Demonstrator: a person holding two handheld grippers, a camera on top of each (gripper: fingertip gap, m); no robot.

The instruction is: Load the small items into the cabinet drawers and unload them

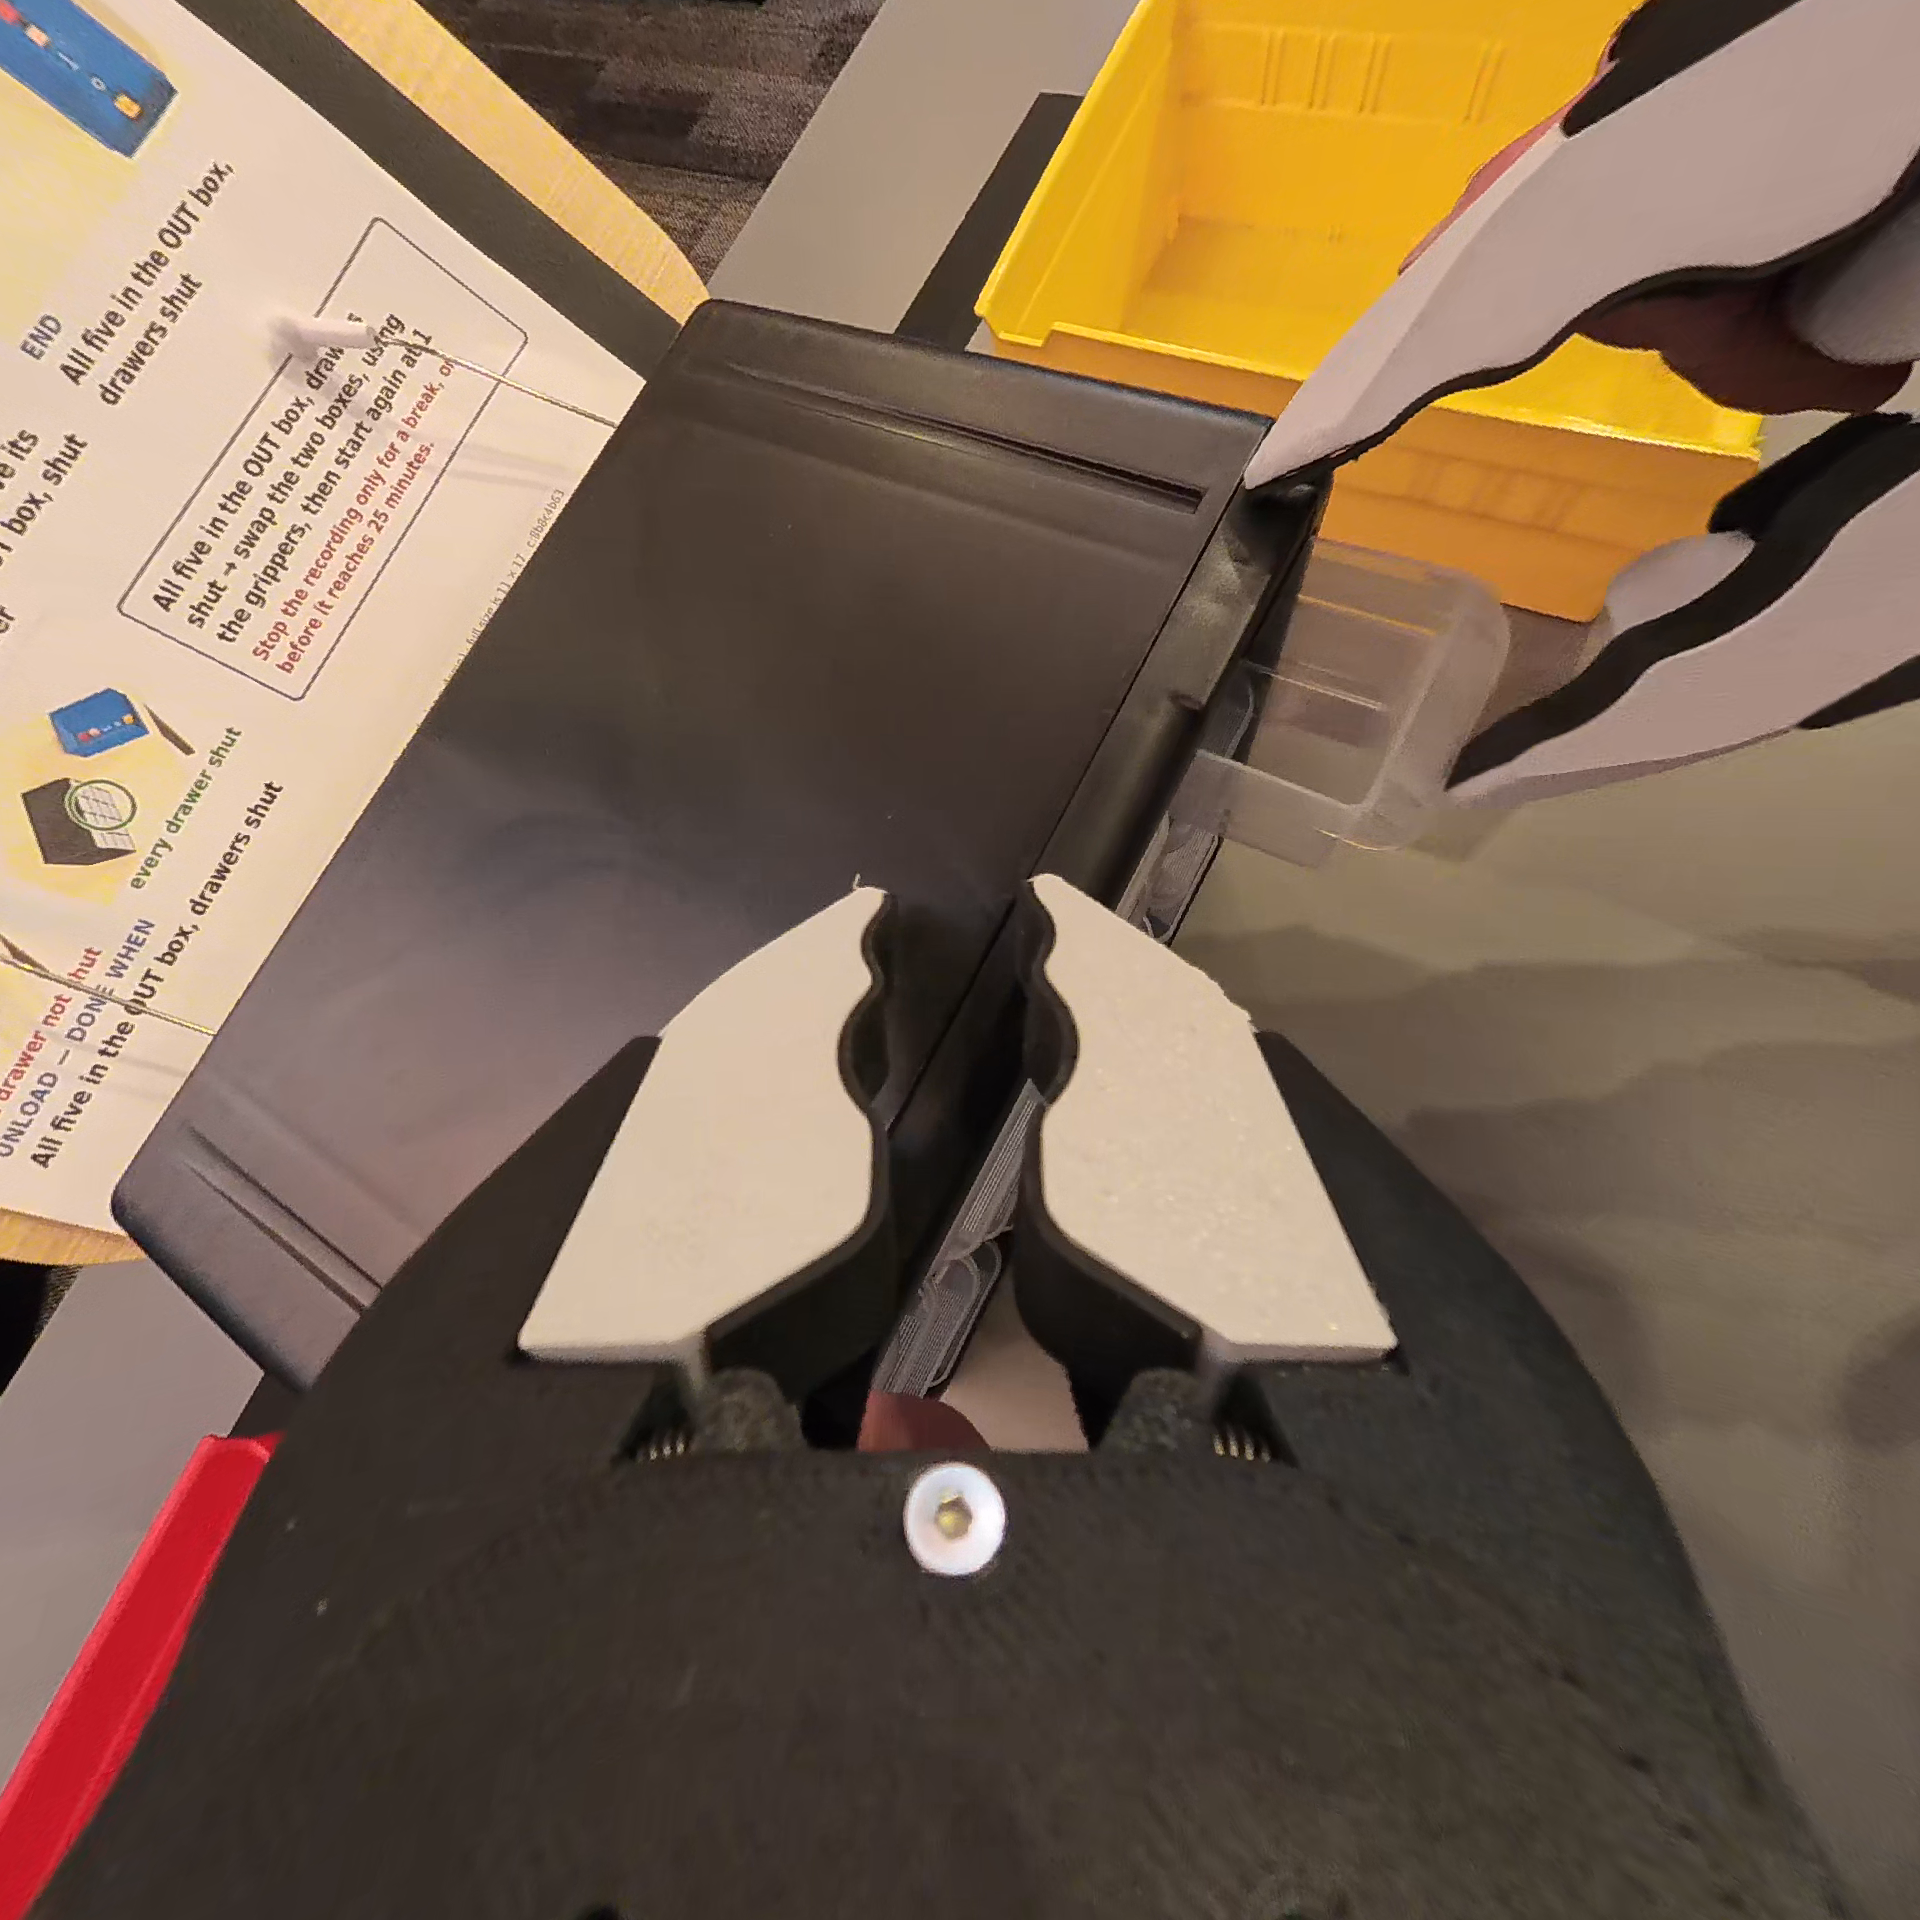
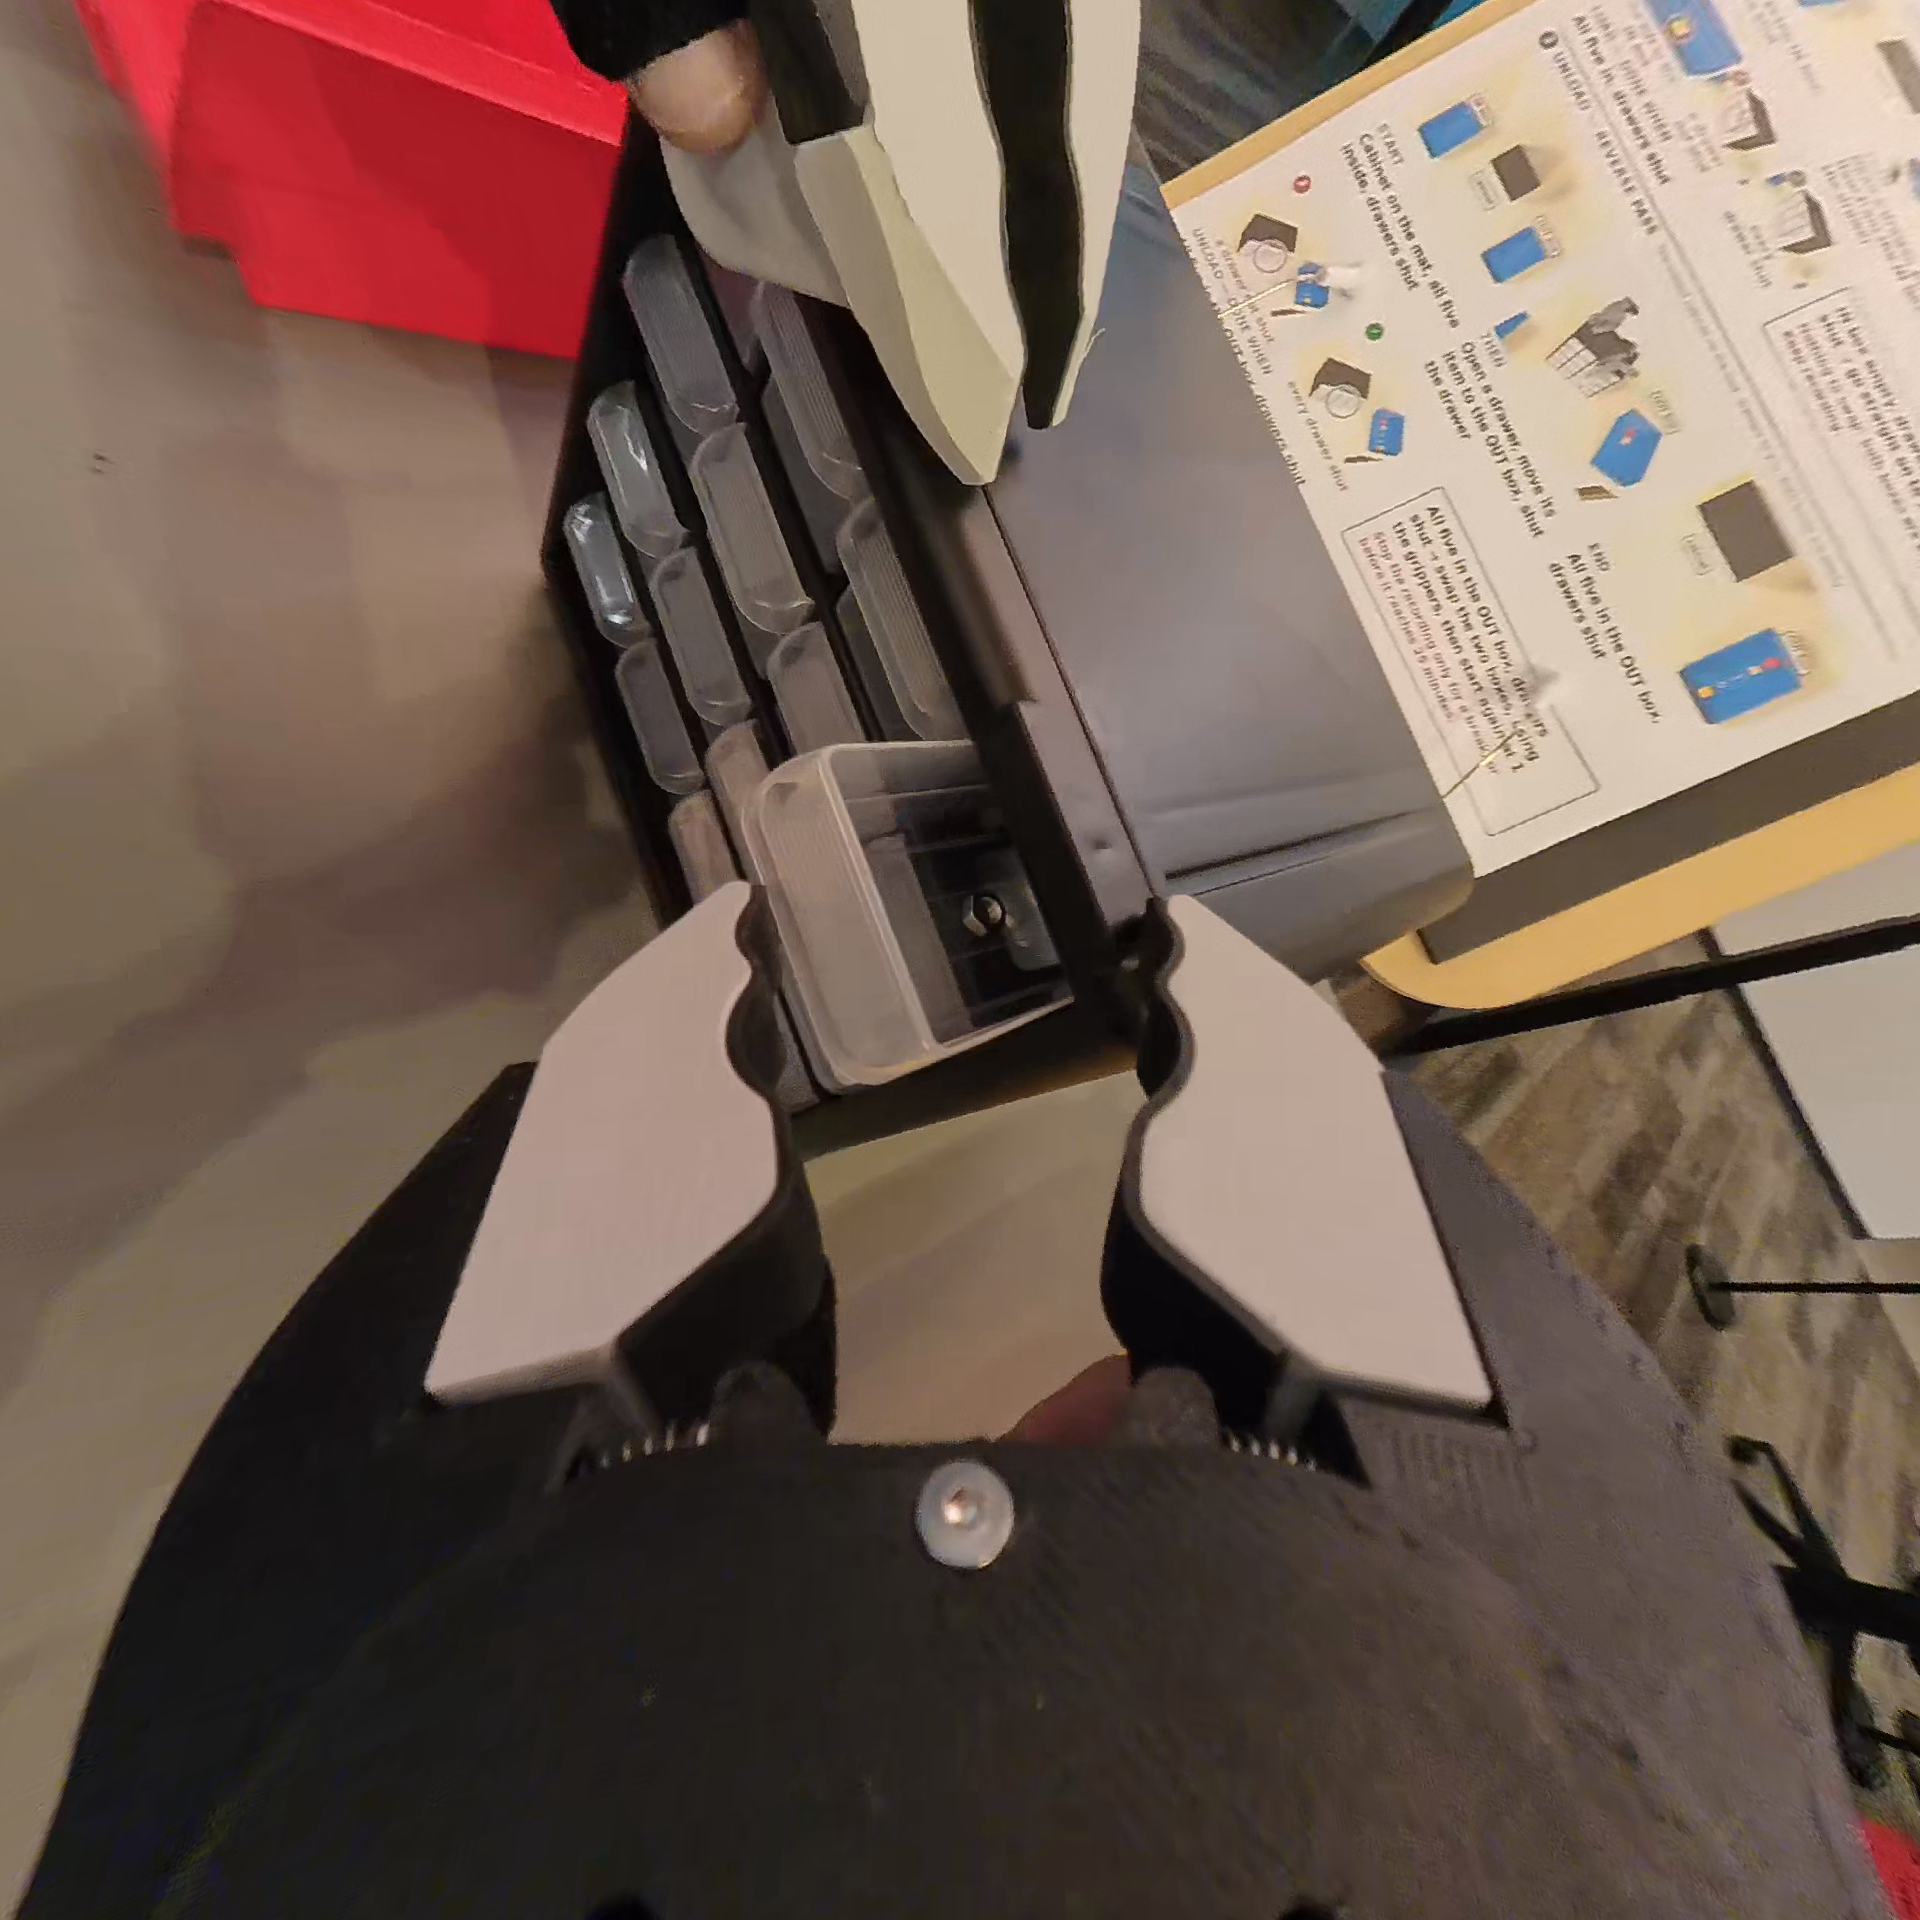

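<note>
A black cabinet [image 1: 779, 675] stands on the grey table, its front filled with small clear drawers [image 2: 727, 520]. One clear drawer [image 2: 831, 935] in the top row is pulled out; a small dark metal item [image 2: 985, 916] lies in it. My right gripper [image 2: 951, 914] is open, its fingers on either side of this drawer, the right finger at the cabinet's corner. It also shows in the left wrist view [image 1: 1361, 623] around the drawer [image 1: 1382, 707]. My left gripper [image 1: 956, 894] is closed down on the cabinet's top front edge; it also shows in the right wrist view [image 2: 1013, 436].
An empty yellow bin [image 1: 1195, 312] stands behind the cabinet. A red bin [image 2: 364, 187] stands at its other end. A printed instruction sheet [image 1: 260, 520] lies on a wooden board beside the cabinet. Carpet and black stand legs [image 2: 1766, 1299] lie past the table edge.
</note>
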